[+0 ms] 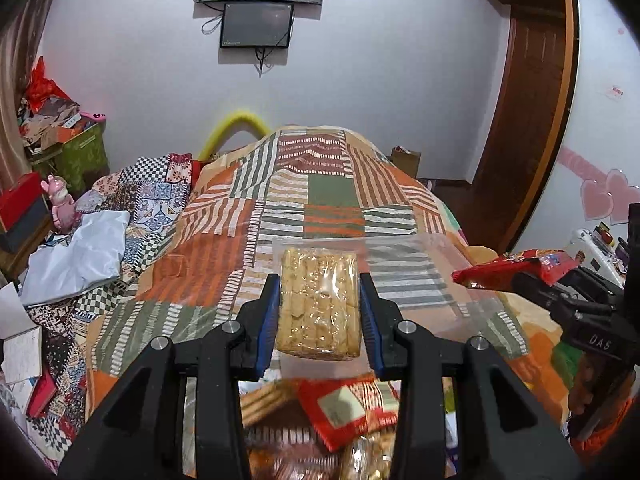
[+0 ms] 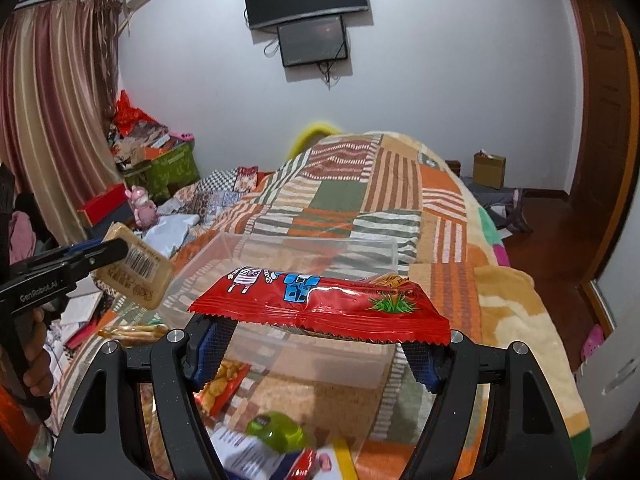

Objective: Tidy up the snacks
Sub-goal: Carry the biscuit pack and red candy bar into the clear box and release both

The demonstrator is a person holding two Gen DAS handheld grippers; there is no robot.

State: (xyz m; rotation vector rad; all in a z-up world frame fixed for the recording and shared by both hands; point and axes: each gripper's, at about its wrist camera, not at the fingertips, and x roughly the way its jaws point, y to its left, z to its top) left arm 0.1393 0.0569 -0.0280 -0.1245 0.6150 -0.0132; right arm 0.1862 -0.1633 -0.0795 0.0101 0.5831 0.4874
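My left gripper (image 1: 319, 312) is shut on a clear pack of pale biscuits (image 1: 318, 304) and holds it above the bed; the pack also shows in the right wrist view (image 2: 134, 270). My right gripper (image 2: 320, 344) is shut on a long red snack packet (image 2: 320, 304), held above a clear plastic box (image 2: 304, 248). The red packet also shows at the right of the left wrist view (image 1: 520, 266). The box (image 1: 420, 248) lies just ahead of the biscuits. Loose snacks (image 1: 348, 404) lie below the left gripper.
A patchwork blanket (image 1: 320, 200) covers the bed. More snack packs (image 2: 224, 380) and a green item (image 2: 276, 432) lie near the front. Boxes and clutter (image 1: 60, 140) stand at the left. A wooden door (image 1: 532, 100) is at the right.
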